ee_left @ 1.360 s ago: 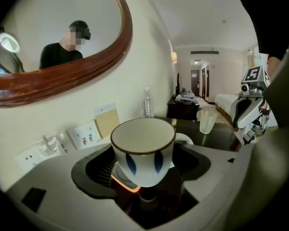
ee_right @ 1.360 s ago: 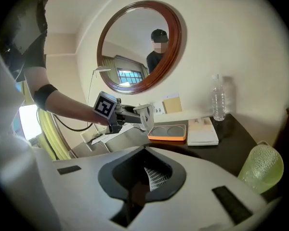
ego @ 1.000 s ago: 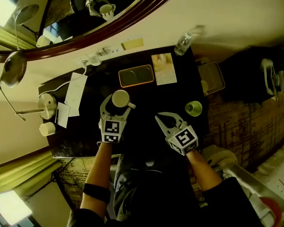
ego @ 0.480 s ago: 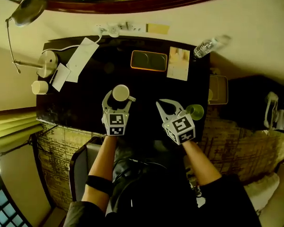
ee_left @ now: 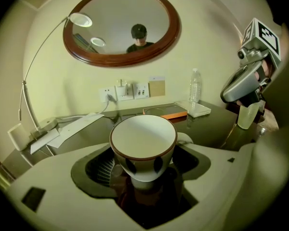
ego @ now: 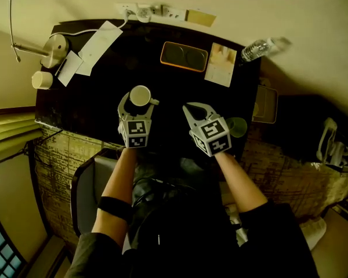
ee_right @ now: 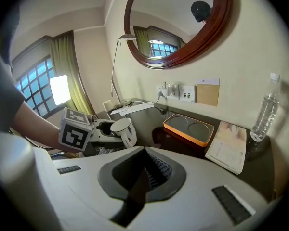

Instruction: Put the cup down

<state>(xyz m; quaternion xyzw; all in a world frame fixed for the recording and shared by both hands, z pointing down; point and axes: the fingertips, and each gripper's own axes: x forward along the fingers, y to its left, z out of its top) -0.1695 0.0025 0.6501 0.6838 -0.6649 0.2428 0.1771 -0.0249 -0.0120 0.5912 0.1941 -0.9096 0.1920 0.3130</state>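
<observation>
A white cup (ego: 140,95) with a brown rim and dark spots stands upright between the fingers of my left gripper (ego: 137,105), which is shut on its lower body. In the left gripper view the cup (ee_left: 143,146) sits just over the glossy dark desk (ego: 93,97), with its reflection under the foot; I cannot tell if it touches. My right gripper (ego: 189,107) is shut and empty, to the right of the cup. From the right gripper view the cup (ee_right: 123,129) shows at the left, and my right gripper (ee_right: 143,171) holds nothing.
At the desk's back are an orange tray (ego: 184,56), a booklet (ego: 221,64) and a water bottle (ego: 261,48). A lamp base (ego: 55,42), papers (ego: 98,46) and a small white cup (ego: 42,80) sit at the left. A green glass (ego: 239,126) stands beside the right gripper.
The head view has swung, so the desk sits squarer in the picture. Both grippers stay over the desk's front half, and the cup stays in the left gripper.
</observation>
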